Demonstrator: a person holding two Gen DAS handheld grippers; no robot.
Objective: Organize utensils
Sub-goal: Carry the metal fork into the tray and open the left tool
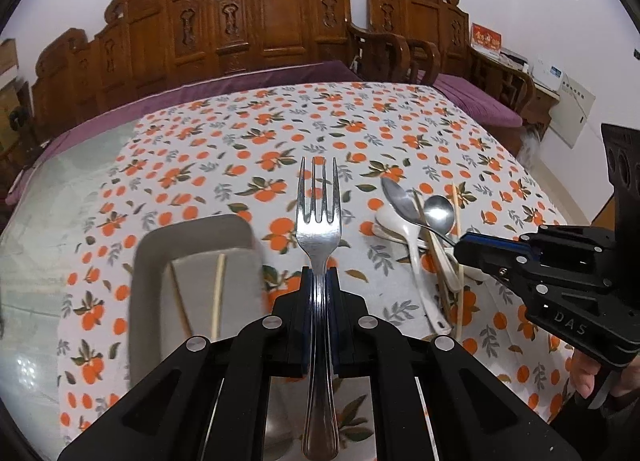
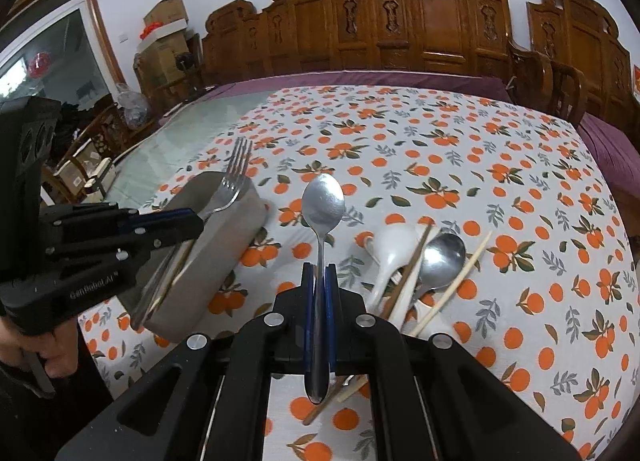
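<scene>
From the left wrist, the left gripper point(image 1: 319, 281) is clamped on the handle of a fork point(image 1: 319, 217) held tines-up above the orange-print tablecloth point(image 1: 400, 121), with a grey tray point(image 1: 152, 261) holding two chopsticks point(image 1: 218, 293) to its left and a pile of spoons and chopsticks point(image 1: 420, 229) to its right, where the right gripper point(image 1: 472, 249) reaches in. From the right wrist, the right gripper is clamped on the handle of a metal spoon point(image 2: 323, 201) raised above the cloth, the pile lying to its right and the tray to its left, with the left gripper holding the fork over the tray.
</scene>
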